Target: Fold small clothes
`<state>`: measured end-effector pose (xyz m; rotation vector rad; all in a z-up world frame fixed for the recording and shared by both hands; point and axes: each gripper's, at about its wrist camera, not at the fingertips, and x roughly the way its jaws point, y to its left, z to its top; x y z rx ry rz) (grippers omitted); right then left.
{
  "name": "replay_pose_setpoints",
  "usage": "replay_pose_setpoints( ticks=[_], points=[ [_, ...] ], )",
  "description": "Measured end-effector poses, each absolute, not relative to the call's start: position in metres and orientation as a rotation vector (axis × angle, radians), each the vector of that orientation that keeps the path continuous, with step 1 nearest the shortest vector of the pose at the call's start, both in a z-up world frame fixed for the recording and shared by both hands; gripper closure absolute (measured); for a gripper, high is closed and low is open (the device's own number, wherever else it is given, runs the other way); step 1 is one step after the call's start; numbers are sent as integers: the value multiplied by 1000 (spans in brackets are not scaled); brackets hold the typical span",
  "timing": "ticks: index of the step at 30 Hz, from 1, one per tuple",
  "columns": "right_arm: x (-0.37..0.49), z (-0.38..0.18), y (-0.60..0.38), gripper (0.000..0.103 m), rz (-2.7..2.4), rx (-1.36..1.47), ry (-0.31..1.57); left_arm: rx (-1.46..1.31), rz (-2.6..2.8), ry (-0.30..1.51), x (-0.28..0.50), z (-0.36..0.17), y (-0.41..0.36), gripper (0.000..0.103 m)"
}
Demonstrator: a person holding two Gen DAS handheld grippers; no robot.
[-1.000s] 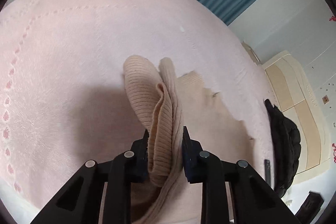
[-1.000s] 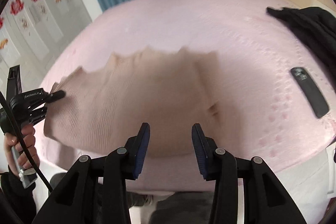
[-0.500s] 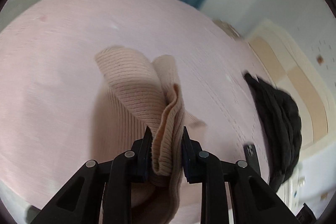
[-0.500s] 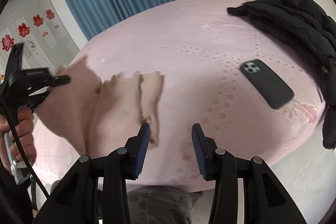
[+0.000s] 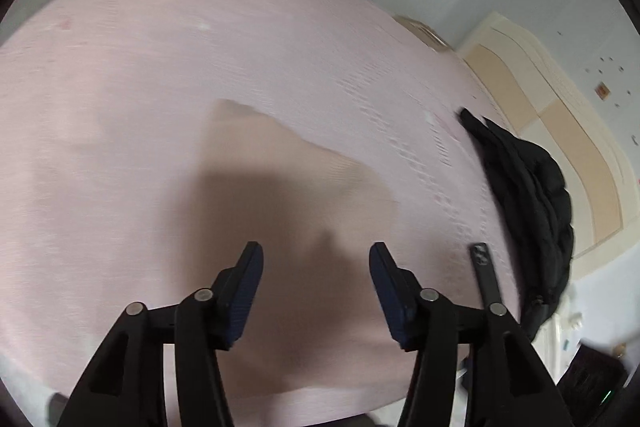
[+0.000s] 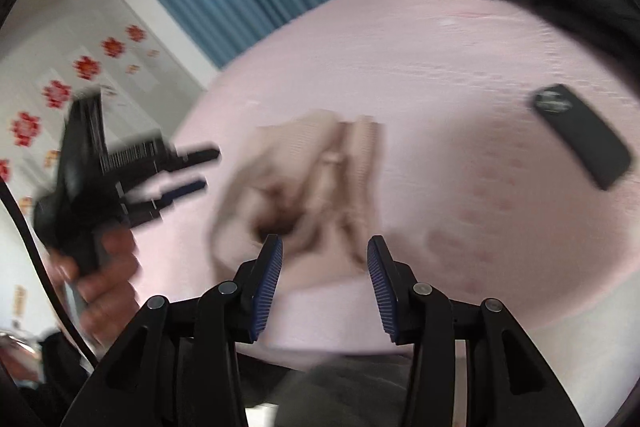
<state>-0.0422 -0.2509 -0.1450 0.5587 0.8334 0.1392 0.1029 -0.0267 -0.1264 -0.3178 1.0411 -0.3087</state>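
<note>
knit dropped, both my grippers free above it

the beige knit top (image 6: 304, 183) lies bunched on the pink bed cover (image 6: 440, 75), just ahead of and below my right gripper (image 6: 324, 267), running away from me toward the curtain; in the left wrist view it is a blurred tan patch (image 5: 288, 179) straight ahead of my left gripper (image 5: 316, 279). my right is the nearer, i judge; my left (image 6: 192, 171) sits off to the garment's side. a second ago my left jaws pinched a ribbed fold; they have just been opening and now stand apart with nothing between them. my right jaws, also just widening, are empty. phone (image 6: 580, 139) well clear.
</note>
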Motion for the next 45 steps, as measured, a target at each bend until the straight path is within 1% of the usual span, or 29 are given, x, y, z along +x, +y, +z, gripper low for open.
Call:
replay_pose_setpoints(
  ticks=[1,3,6,8,9,10,12,13,15,17,19,20,21,23,24,25,27,29,31,32,33,34,37,38,40,43,44,45],
  points=[
    [-36,-143,-246,51,161,574,818,-310,-288,1046,99,-129,-17,49],
    [-20,-143,-235,49,203,593,795,-284,-250,1070,88,-139,0,48],
    [11,-154,-214,49,211,582,848,-254,-221,1110,70,-160,17,48],
    [30,-169,-203,54,142,544,902,-257,-239,1144,60,-174,24,49],
    [35,-174,-198,69,120,535,899,-257,-254,1164,55,-181,25,49],
    [38,-178,-195,91,115,524,882,-260,-272,1176,52,-186,26,49],
    [40,-177,-186,93,127,435,868,-254,-295,1189,46,-193,22,49],
    [33,-169,-185,94,143,395,818,-249,-297,1190,44,-195,21,49],
    [13,-157,-197,94,195,423,713,-268,-309,1178,43,-198,21,49],
    [1,-163,-213,94,162,484,703,-297,-327,1171,44,-199,22,49],
    [5,-188,-217,94,79,448,795,-316,-339,1175,43,-201,22,49],
    [10,-205,-217,94,50,427,869,-311,-338,1182,44,-202,21,49],
    [12,-213,-218,94,55,438,896,-303,-336,1183,44,-201,20,49],
    [9,-206,-220,90,71,462,875,-291,-336,1172,42,-198,20,49],
    [10,-199,-218,84,71,459,859,-289,-336,1163,43,-196,22,49],
    [12,-192,-218,76,73,458,841,-290,-333,1159,43,-195,24,48],
    [23,-178,-215,70,51,432,813,-311,-325,1157,44,-194,29,48],
    [36,-177,-212,70,55,417,821,-348,-322,1158,45,-194,34,48],
    [61,-183,-213,70,43,401,882,-374,-322,1153,44,-192,41,48],
    [71,-188,-213,72,39,396,914,-375,-322,1149,44,-191,42,48],
    [77,-188,-212,87,43,389,910,-372,-322,1142,45,-190,43,48],
    [76,-182,-209,90,72,360,883,-367,-322,1136,44,-189,44,49],
    [59,-145,-206,91,159,256,697,-365,-332,1129,41,-188,49,49],
    [55,-139,-210,92,168,273,679,-364,-334,1128,41,-187,48,49],
    [59,-148,-227,92,125,339,716,-366,-340,1126,39,-189,50,49],
    [75,-199,-240,91,37,358,903,-371,-355,1130,40,-189,50,49],
    [74,-205,-242,90,26,365,906,-365,-358,1132,40,-189,49,49],
    [69,-204,-245,85,22,375,883,-355,-361,1130,40,-187,47,49]
  ],
)
